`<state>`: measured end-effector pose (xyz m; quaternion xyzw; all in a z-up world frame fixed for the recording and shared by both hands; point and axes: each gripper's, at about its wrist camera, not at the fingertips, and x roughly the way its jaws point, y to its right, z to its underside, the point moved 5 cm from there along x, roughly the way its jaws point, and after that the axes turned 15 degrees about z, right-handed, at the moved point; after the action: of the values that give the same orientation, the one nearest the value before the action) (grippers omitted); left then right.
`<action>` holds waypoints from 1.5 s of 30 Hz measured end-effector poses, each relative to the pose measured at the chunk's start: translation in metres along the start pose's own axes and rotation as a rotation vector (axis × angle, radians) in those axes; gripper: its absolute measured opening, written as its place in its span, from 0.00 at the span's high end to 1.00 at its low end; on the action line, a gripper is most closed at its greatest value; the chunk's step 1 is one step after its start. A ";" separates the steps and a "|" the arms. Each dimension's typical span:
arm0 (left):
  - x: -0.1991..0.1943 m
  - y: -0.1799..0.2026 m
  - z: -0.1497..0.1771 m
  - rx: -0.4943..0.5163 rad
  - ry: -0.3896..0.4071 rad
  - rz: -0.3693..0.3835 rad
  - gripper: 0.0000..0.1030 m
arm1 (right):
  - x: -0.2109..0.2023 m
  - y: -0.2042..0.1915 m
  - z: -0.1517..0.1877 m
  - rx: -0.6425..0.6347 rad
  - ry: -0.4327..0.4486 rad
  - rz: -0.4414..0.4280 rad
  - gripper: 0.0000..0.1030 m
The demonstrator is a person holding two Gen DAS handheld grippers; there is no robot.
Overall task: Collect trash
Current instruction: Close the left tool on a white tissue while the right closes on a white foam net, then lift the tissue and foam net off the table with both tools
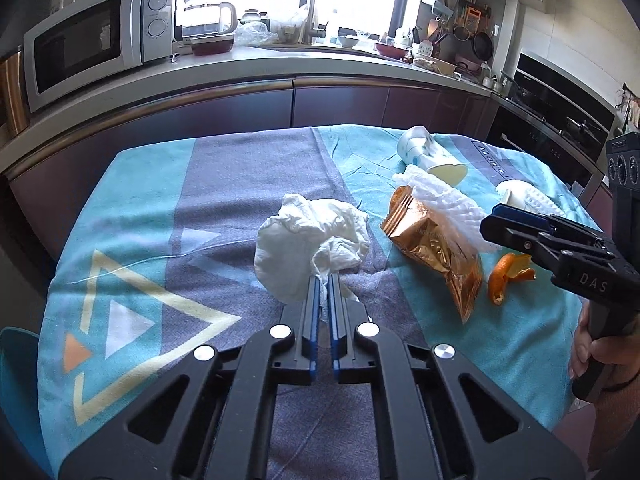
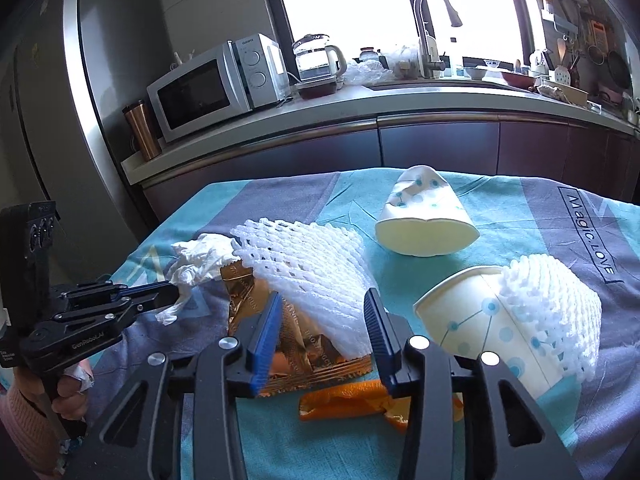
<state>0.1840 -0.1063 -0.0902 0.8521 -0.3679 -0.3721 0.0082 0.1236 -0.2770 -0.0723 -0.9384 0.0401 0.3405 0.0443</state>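
Note:
In the left wrist view my left gripper [image 1: 325, 286] is shut on the near edge of a crumpled white tissue [image 1: 308, 240] lying on the patterned tablecloth [image 1: 160, 240]. From the right wrist view the same gripper [image 2: 176, 293] pinches the tissue [image 2: 196, 264] at the left. My right gripper [image 2: 323, 300] stands open over a white foam net [image 2: 312, 268] and a gold snack wrapper [image 2: 248, 300], both lying between its fingers. An orange peel [image 2: 348, 400] lies just under it. The right gripper [image 1: 490, 222] also shows at the right, beside the wrapper [image 1: 436, 248] and the peel [image 1: 506, 276].
A crushed paper cup [image 2: 424, 220] lies further back on the cloth. A second cup [image 2: 472, 324] with a foam net [image 2: 556, 308] on it lies at the right. Behind the table runs a counter [image 1: 280, 64] with a microwave [image 1: 92, 44], a kettle [image 1: 206, 16] and a sink tap [image 2: 430, 28].

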 end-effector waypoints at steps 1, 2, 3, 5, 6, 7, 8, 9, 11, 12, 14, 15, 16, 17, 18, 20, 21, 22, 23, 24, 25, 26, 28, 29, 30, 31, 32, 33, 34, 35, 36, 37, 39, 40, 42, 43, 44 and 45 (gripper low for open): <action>-0.002 0.000 0.001 0.003 0.003 -0.003 0.95 | 0.003 -0.001 0.001 -0.009 -0.009 0.002 0.57; -0.004 0.001 0.001 0.006 0.006 -0.007 0.95 | 0.006 -0.002 0.001 -0.017 -0.015 0.008 0.56; -0.006 0.001 0.002 0.008 0.008 -0.006 0.95 | 0.008 -0.004 0.002 -0.024 -0.020 0.011 0.55; -0.010 0.000 0.003 0.007 0.014 -0.006 0.95 | 0.012 -0.005 0.002 -0.036 -0.027 0.024 0.55; -0.012 -0.001 0.003 0.006 0.016 -0.006 0.95 | 0.014 -0.006 0.002 -0.039 -0.031 0.026 0.56; -0.014 -0.001 0.003 0.004 0.020 -0.007 0.95 | 0.014 -0.006 0.002 -0.037 -0.031 0.023 0.63; -0.017 -0.002 0.004 0.003 0.024 -0.009 0.95 | 0.014 -0.005 0.001 -0.035 -0.026 0.023 0.69; -0.019 -0.002 0.004 0.002 0.027 -0.008 0.95 | 0.014 -0.005 0.000 -0.037 -0.024 0.027 0.78; -0.024 -0.003 0.005 0.004 0.035 -0.011 0.95 | 0.012 -0.004 -0.001 -0.034 -0.013 0.031 0.81; -0.027 -0.003 0.005 0.006 0.039 -0.012 0.95 | 0.011 -0.003 -0.001 -0.033 -0.012 0.031 0.86; -0.033 -0.003 0.007 0.007 0.048 -0.013 0.95 | 0.009 -0.002 -0.002 -0.022 -0.005 0.032 0.88; -0.036 -0.003 0.007 0.008 0.054 -0.015 0.95 | 0.008 -0.001 -0.003 -0.014 -0.002 0.028 0.88; -0.040 -0.003 0.008 0.008 0.060 -0.015 0.95 | 0.007 0.000 -0.004 -0.004 0.001 0.021 0.89; -0.044 -0.003 0.008 0.008 0.067 -0.015 0.95 | 0.005 0.001 -0.005 0.005 0.005 0.015 0.89; -0.048 -0.003 0.008 0.008 0.074 -0.018 0.95 | 0.002 0.001 -0.006 0.011 0.013 0.014 0.89; -0.056 -0.004 0.009 0.007 0.088 -0.017 0.95 | -0.004 0.002 -0.010 0.017 0.031 0.010 0.89; -0.060 -0.005 0.009 0.006 0.094 -0.019 0.95 | -0.008 0.002 -0.012 0.019 0.040 0.008 0.89; -0.065 -0.005 0.010 0.006 0.101 -0.020 0.95 | -0.012 0.001 -0.014 0.019 0.050 0.005 0.89; -0.070 -0.007 0.011 0.004 0.107 -0.020 0.95 | -0.016 0.001 -0.016 0.019 0.059 0.002 0.89; -0.074 -0.007 0.011 0.003 0.114 -0.022 0.95 | -0.019 0.000 -0.018 0.020 0.066 -0.002 0.89; -0.079 -0.008 0.012 0.001 0.121 -0.024 0.95 | -0.023 -0.001 -0.020 0.020 0.075 -0.006 0.89; -0.083 -0.009 0.012 -0.002 0.128 -0.025 0.95 | -0.026 -0.003 -0.021 0.019 0.084 -0.011 0.89; -0.092 -0.010 0.015 -0.006 0.142 -0.028 0.95 | -0.033 -0.006 -0.024 0.015 0.101 -0.020 0.89; -0.097 -0.011 0.016 -0.007 0.149 -0.030 0.95 | -0.037 -0.008 -0.026 0.013 0.109 -0.027 0.89; -0.102 -0.012 0.018 -0.010 0.155 -0.032 0.95 | -0.041 -0.011 -0.027 0.012 0.119 -0.036 0.89; -0.107 -0.013 0.019 -0.012 0.161 -0.036 0.95 | -0.045 -0.014 -0.029 0.007 0.128 -0.047 0.89; -0.112 -0.014 0.021 -0.014 0.167 -0.042 0.95 | -0.049 -0.018 -0.030 0.002 0.135 -0.058 0.89; -0.116 -0.016 0.020 -0.017 0.173 -0.046 0.95 | -0.053 -0.022 -0.031 -0.004 0.142 -0.070 0.89; -0.121 -0.018 0.021 -0.022 0.179 -0.047 0.95 | -0.057 -0.027 -0.032 -0.011 0.148 -0.085 0.89; -0.127 -0.020 0.023 -0.025 0.186 -0.050 0.95 | -0.060 -0.033 -0.033 -0.019 0.154 -0.098 0.89; -0.133 -0.022 0.025 -0.029 0.192 -0.055 0.95 | -0.063 -0.038 -0.033 -0.029 0.160 -0.112 0.89; -0.137 -0.024 0.026 -0.032 0.198 -0.060 0.95 | -0.066 -0.045 -0.033 -0.039 0.163 -0.124 0.89; -0.150 -0.029 0.029 -0.037 0.212 -0.074 0.95 | -0.072 -0.058 -0.033 -0.058 0.170 -0.150 0.89; -0.156 -0.032 0.031 -0.042 0.219 -0.078 0.95 | -0.073 -0.065 -0.033 -0.069 0.171 -0.165 0.89; -0.168 -0.038 0.035 -0.050 0.234 -0.096 0.95 | -0.076 -0.079 -0.032 -0.089 0.169 -0.197 0.89; -0.175 -0.042 0.038 -0.058 0.240 -0.105 0.95 | -0.076 -0.087 -0.031 -0.100 0.166 -0.214 0.89; -0.182 -0.046 0.041 -0.066 0.247 -0.112 0.95 | -0.077 -0.095 -0.029 -0.113 0.163 -0.233 0.89; -0.188 -0.050 0.044 -0.075 0.254 -0.120 0.95 | -0.077 -0.104 -0.028 -0.125 0.160 -0.247 0.89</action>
<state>0.1016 0.0608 -0.0182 0.9120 -0.2981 -0.2745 0.0641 0.0935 -0.1735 0.0045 -0.9612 -0.0935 0.2583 0.0242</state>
